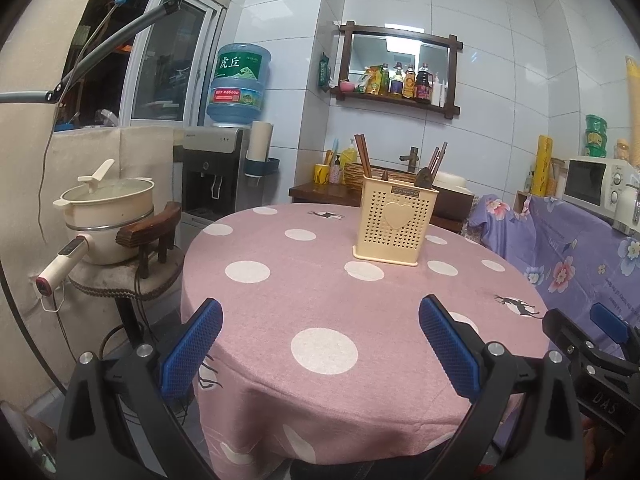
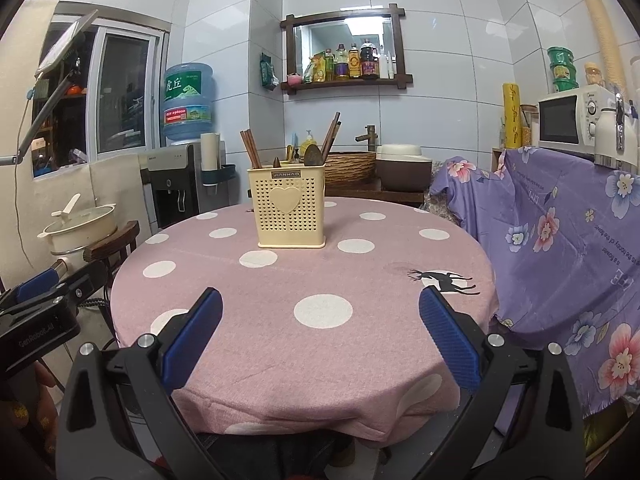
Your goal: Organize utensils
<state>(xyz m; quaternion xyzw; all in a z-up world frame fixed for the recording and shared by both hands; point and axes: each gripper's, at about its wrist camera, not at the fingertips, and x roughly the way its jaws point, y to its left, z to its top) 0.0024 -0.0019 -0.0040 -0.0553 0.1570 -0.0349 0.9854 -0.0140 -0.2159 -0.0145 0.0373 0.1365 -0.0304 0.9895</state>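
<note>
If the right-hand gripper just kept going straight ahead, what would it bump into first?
Probably the cream utensil holder on the pink tablecloth, though it stands a little left of centre; depth is hard to judge. The right gripper is open and empty.

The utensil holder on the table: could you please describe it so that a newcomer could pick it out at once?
Find the round table under a pink cloth with white polka dots. Toward its far side stands the cream plastic utensil holder, the only object on it. Its perforated front bears a raised heart, and brown chopsticks stick out of the top.
</note>
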